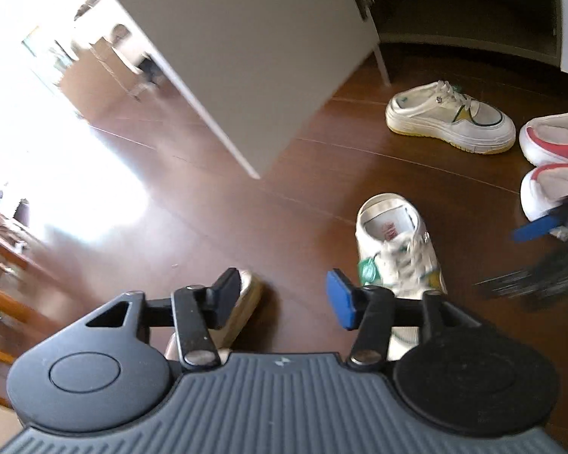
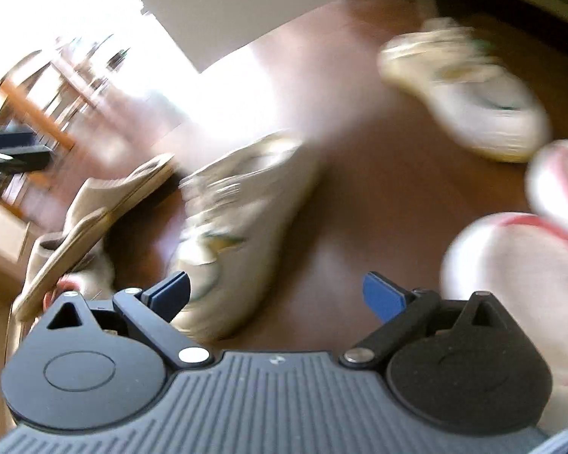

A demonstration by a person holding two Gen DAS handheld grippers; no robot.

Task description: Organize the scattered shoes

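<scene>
Shoes lie scattered on a dark wooden floor. In the left wrist view a white sneaker with green and yellow trim lies on its side near the cabinet, its mate sits just beyond my right finger, and a red-and-white pair lies at the right. A beige slipper is behind my left finger. My left gripper is open and empty above the floor. The right wrist view is blurred: my right gripper is open and empty above a white sneaker, beige slippers to the left, red-and-white shoes to the right.
A white cabinet door stands open over the floor, with the dark open cabinet behind it. The right gripper's blue pad shows at the right edge of the left wrist view. Wooden furniture stands at the left in bright glare.
</scene>
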